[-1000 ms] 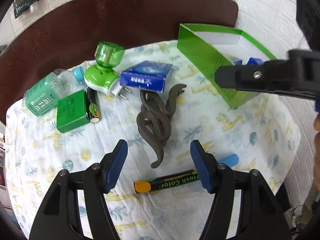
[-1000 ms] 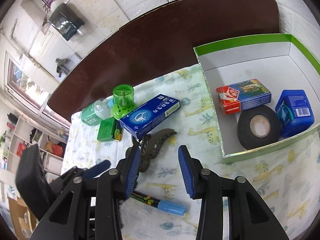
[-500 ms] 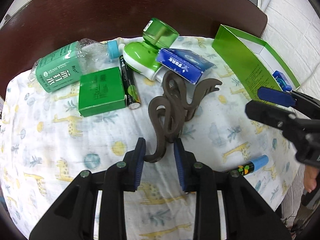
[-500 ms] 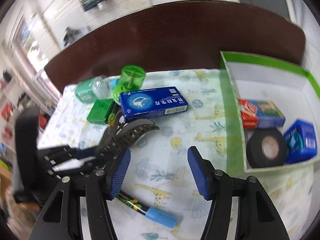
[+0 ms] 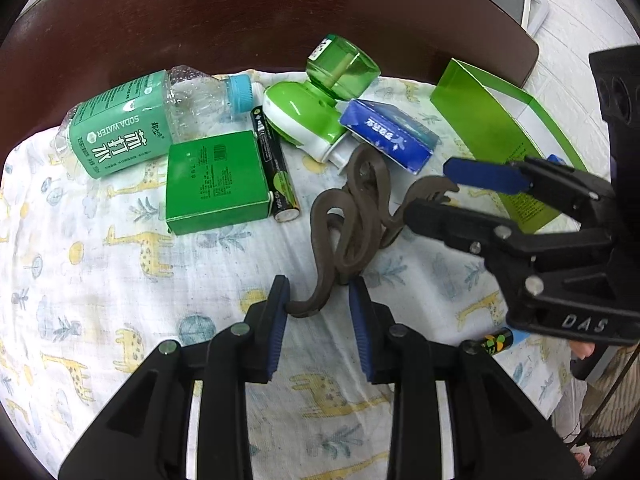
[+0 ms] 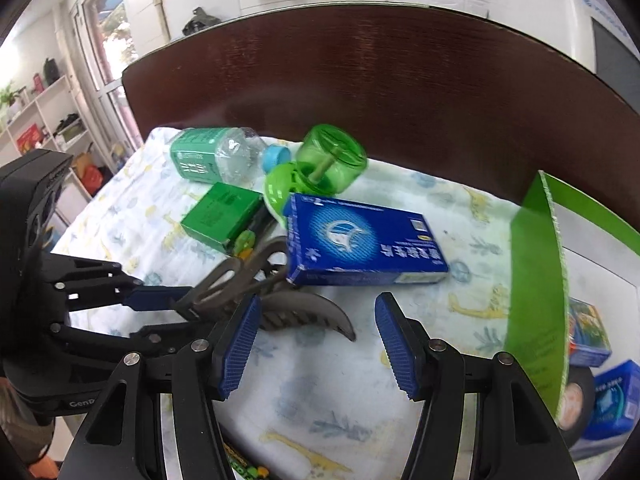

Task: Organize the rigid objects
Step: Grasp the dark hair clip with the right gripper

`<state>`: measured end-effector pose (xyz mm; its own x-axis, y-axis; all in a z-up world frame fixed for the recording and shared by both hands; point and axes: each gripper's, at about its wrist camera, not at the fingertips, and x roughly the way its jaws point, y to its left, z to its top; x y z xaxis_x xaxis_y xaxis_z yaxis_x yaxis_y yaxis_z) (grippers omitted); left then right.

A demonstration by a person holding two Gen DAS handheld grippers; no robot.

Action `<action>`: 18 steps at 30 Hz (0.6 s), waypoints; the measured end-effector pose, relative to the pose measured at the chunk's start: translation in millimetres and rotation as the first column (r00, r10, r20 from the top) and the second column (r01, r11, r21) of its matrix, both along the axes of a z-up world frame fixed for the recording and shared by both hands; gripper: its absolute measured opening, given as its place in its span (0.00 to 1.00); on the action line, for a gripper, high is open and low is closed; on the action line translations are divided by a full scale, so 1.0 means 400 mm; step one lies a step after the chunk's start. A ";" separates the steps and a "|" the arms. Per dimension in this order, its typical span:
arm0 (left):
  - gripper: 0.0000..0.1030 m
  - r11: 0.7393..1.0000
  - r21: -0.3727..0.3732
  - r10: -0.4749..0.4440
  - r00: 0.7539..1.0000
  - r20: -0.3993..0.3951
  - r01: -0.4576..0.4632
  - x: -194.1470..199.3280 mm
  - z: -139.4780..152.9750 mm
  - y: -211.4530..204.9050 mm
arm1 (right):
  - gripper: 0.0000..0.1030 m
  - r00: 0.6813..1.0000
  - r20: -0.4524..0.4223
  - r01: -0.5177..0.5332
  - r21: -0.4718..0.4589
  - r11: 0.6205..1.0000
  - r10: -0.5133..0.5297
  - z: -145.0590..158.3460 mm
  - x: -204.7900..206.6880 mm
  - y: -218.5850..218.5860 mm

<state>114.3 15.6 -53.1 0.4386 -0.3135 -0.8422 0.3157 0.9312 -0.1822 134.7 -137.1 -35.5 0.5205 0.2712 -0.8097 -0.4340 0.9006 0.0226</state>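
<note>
A brown hair claw clip (image 5: 352,220) lies on the giraffe-print cloth (image 5: 120,280). My left gripper (image 5: 320,300) is shut on the clip's curled tail, with the tail held between the blue pads. In the right wrist view the left gripper's blue finger presses on the clip's looped handle (image 6: 224,280). My right gripper (image 6: 316,344) stands open just in front of the clip's toothed jaw (image 6: 304,316), with bare cloth between its pads. In the left wrist view the right gripper (image 5: 460,196) reaches in from the right, beside the clip's far tip.
Behind the clip lie a blue carton (image 6: 360,240), a green plug-in vaporiser (image 5: 316,108), a small green box (image 5: 216,180), a battery (image 5: 276,172) and a soda-water bottle (image 5: 132,120). The green-walled box (image 6: 536,280) at the right holds a tape roll (image 6: 576,396). A marker (image 5: 500,338) lies near the front edge.
My left gripper moved up to the clip and narrowed onto its tail. The right gripper rolled, widened and came in low beside the clip, away from the green box.
</note>
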 end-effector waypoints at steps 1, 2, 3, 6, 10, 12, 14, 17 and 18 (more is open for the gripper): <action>0.29 1.000 0.002 0.003 1.000 0.002 -0.003 0.002 0.000 0.001 | 0.55 1.000 -0.006 -0.009 0.013 1.000 0.009 -0.003 -0.001 0.004; 0.29 1.000 0.003 0.002 1.000 0.001 -0.002 0.002 0.001 0.000 | 0.54 1.000 -0.003 -0.007 0.007 1.000 0.007 -0.005 -0.004 0.006; 0.29 1.000 0.005 0.000 1.000 0.003 0.000 0.001 0.002 0.000 | 0.52 1.000 0.001 -0.003 0.004 1.000 0.003 -0.006 -0.007 0.006; 0.29 1.000 -0.003 -0.012 1.000 0.007 0.012 -0.010 0.010 -0.005 | 0.43 0.999 0.007 0.035 0.024 0.999 -0.035 -0.001 -0.017 -0.011; 0.30 0.999 0.021 -0.037 0.999 0.029 0.036 -0.031 0.029 -0.035 | 0.41 0.997 0.015 0.069 0.041 0.997 -0.070 0.017 -0.041 -0.036; 0.30 0.999 0.016 -0.046 0.998 0.033 0.045 -0.042 0.039 -0.045 | 0.41 0.997 0.031 0.076 0.026 0.997 -0.077 0.028 -0.059 -0.041; 0.30 0.998 0.012 -0.055 0.997 0.045 0.055 -0.058 0.052 -0.057 | 0.41 0.995 0.050 0.081 0.019 0.997 -0.082 0.043 -0.080 -0.050; 0.30 0.997 0.021 -0.070 0.995 0.069 0.068 -0.083 0.075 -0.077 | 0.41 0.993 0.074 0.087 0.021 0.996 -0.088 0.068 -0.109 -0.070; 0.30 0.997 0.023 -0.073 0.994 0.077 0.072 -0.090 0.085 -0.083 | 0.41 0.992 0.086 0.088 0.020 0.996 -0.090 0.076 -0.119 -0.075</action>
<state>78.2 -17.7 -19.2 0.4797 -0.3300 -0.8130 0.3950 0.9086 -0.1357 86.9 -167.0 -5.0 0.6111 0.2335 -0.7563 -0.3530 0.9356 0.0036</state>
